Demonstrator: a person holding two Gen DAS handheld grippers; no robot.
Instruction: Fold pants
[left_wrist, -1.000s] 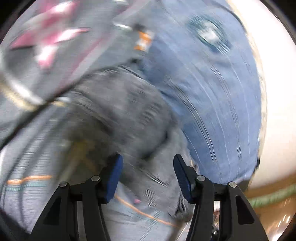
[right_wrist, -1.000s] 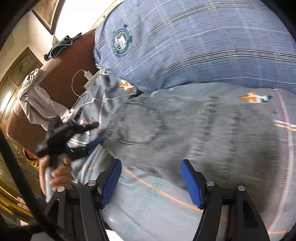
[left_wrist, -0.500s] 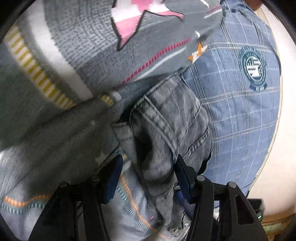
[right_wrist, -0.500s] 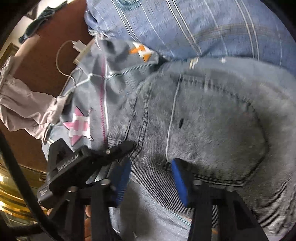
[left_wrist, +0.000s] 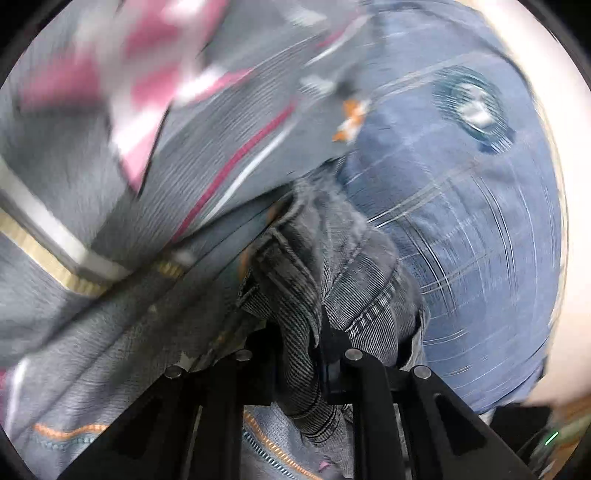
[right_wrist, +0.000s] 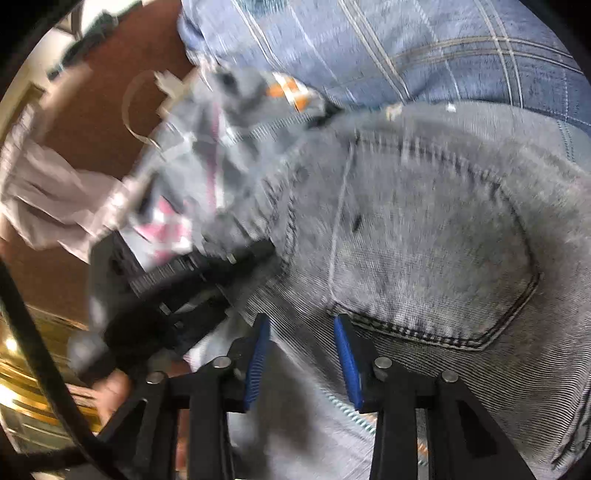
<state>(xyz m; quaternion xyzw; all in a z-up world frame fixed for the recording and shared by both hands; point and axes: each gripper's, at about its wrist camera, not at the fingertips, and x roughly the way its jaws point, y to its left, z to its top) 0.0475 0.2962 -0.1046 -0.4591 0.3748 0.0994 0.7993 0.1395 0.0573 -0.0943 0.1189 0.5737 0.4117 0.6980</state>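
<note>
Grey denim pants (right_wrist: 424, 251) spread across most of the right wrist view, back pocket up, lying on a patterned grey blanket (left_wrist: 110, 206) and touching a blue plaid pillow (right_wrist: 406, 44) along the far side. Bunched into a thick fold at one edge in the left wrist view (left_wrist: 306, 295), with that fold running down between the black fingers of the left gripper (left_wrist: 299, 354). Jaws of that gripper closing, pads pressed onto the denim fold from both sides, so clamped on the pants. Seen also from the right wrist camera as a blurred black body (right_wrist: 177, 291) at the pants' left edge, a hand (right_wrist: 110, 391) on its handle below.

Right gripper (right_wrist: 301, 354) low over the pants beside the pocket's lower seam, blue pads standing apart, jaws opening. Denim lying under and between the pads, but no pad pressing on it; released.

Beyond the blanket's far left corner, brown wooden surface (right_wrist: 92, 110) with a white cable (right_wrist: 133, 107) and a pale crumpled cloth (right_wrist: 48, 199) on it. Round badge (left_wrist: 472, 107) printed on the pillow. Much of both views smeared by motion blur.
</note>
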